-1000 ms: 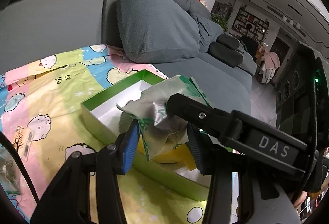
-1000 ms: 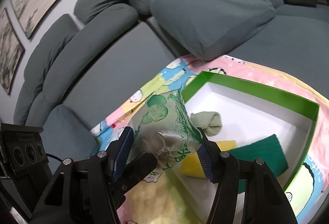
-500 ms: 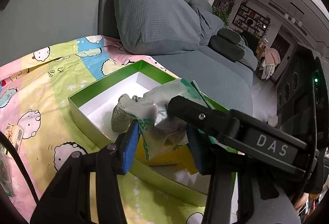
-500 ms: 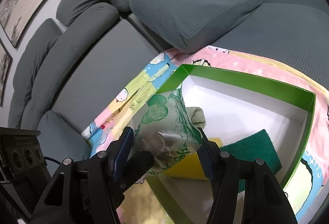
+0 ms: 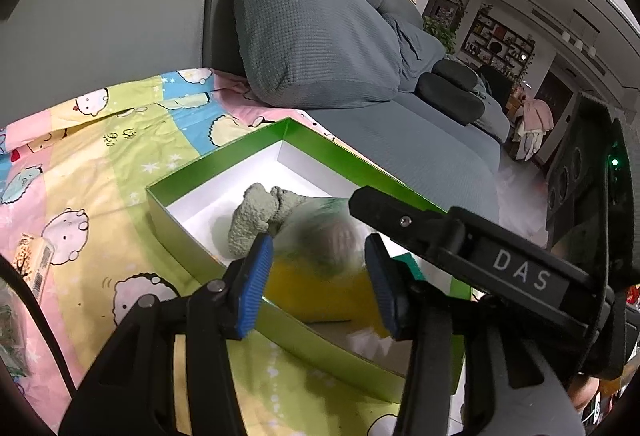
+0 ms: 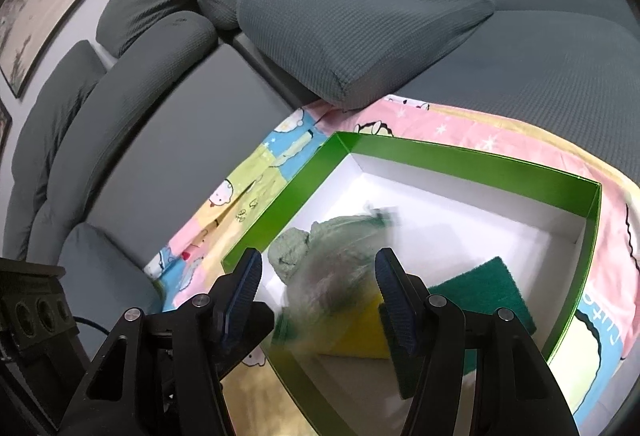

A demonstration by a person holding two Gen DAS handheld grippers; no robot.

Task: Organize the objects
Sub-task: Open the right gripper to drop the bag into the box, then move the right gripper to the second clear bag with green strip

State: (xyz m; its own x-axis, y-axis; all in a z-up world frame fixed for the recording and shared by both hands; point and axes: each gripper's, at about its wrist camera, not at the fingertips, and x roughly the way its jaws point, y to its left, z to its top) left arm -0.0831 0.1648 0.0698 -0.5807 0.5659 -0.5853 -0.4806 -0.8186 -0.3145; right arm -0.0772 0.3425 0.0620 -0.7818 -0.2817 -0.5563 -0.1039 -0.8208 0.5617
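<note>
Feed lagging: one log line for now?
left tongs: opening | snack bag: blurred, over green box | right tongs: open

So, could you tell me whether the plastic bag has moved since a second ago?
Yes: the plastic bag, blurred, has dropped from between the pads into the green box, onto the sponge.

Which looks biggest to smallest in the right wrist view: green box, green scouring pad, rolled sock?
1. green box, clearly largest; it holds the other two.
2. green scouring pad.
3. rolled sock, a bit smaller, but the blurred snack bag covers part of it, so 2 versus 3 is unsure.
</note>
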